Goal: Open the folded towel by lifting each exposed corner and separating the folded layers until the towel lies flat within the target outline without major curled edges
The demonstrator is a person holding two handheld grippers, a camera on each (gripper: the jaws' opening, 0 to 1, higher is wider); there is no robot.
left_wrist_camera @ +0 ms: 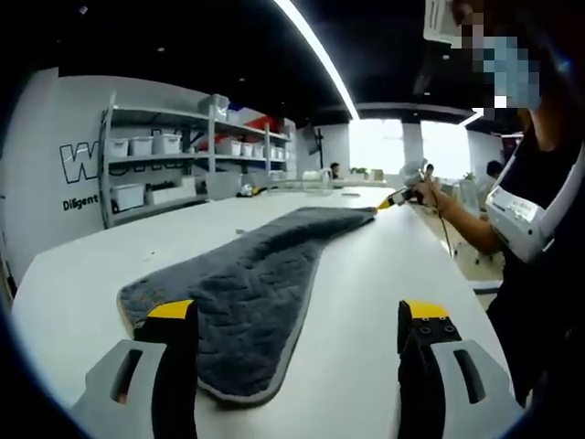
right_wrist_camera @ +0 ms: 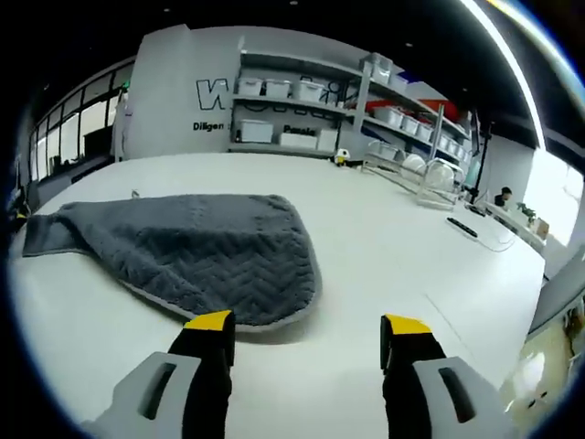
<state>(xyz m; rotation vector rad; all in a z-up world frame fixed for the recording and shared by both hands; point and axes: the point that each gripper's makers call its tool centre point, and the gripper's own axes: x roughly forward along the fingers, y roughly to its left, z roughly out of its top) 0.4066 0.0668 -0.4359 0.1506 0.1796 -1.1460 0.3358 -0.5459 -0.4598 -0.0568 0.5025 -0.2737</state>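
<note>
Spanning white table [right_wrist_camera: 384, 247], shelving [right_wrist_camera: 311, 114] beyond

Towel [left_wrist_camera: 251, 283] lying on the bench [left_wrist_camera: 366, 311], left gripper [left_wrist_camera: 297, 320] before its near end with one jaw over the edge, right gripper [left_wrist_camera: 395, 198] at the far corner, perhaps touching it, shelves [left_wrist_camera: 183, 155] behind the bench, person [left_wrist_camera: 539, 210] standing at its right

Grey claw [left_wrist_camera: 297, 334] bodies, black jaws (yellow tips), blk top
</note>
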